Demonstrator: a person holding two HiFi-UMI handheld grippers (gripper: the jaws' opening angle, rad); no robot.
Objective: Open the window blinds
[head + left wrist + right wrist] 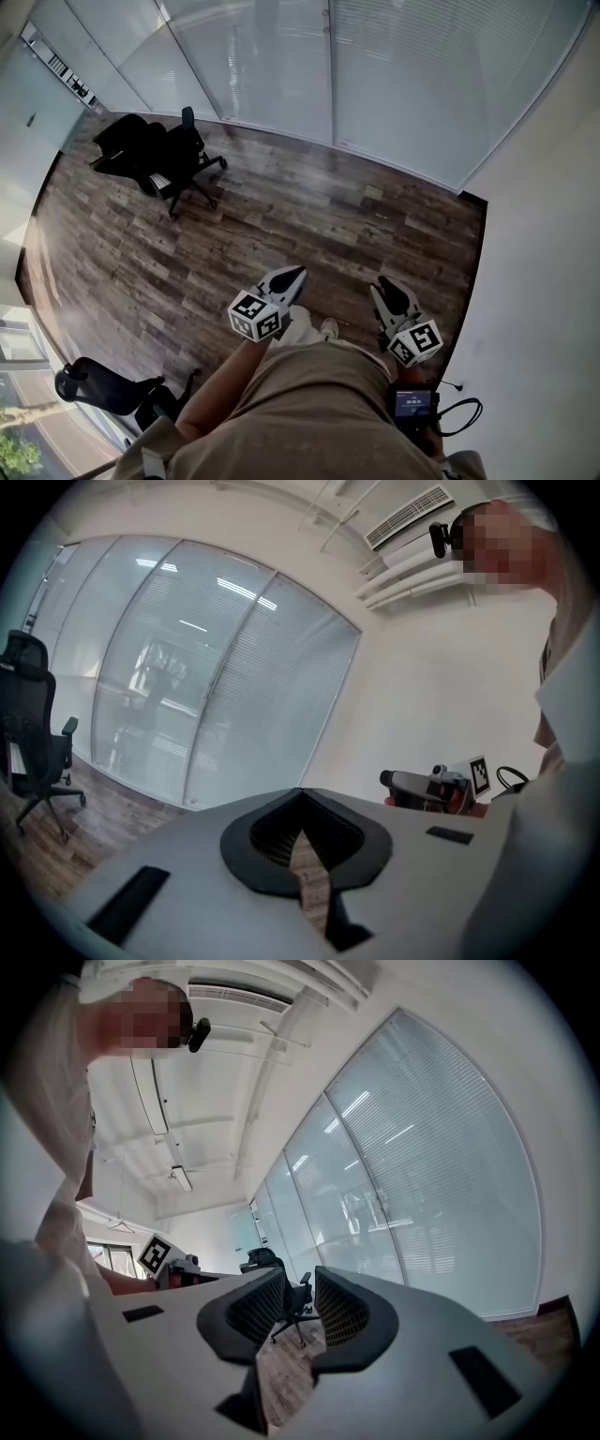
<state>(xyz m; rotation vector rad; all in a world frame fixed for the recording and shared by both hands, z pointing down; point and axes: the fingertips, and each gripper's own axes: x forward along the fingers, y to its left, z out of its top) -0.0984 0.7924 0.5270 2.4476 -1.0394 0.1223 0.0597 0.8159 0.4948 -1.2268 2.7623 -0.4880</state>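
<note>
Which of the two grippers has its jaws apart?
The right gripper: a clear gap shows between its jaws. The left gripper has its jaws closed together.

Blinds point(422, 84) ahead; chair point(178, 157) far L, 2nd chair point(98, 384) near L.

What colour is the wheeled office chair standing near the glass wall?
The office chair is black; the head view shows it best.

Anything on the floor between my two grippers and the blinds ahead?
No. In the head view only bare wood floor separates the left gripper and right gripper from the blinds; the office chair stands off to the left.
</note>
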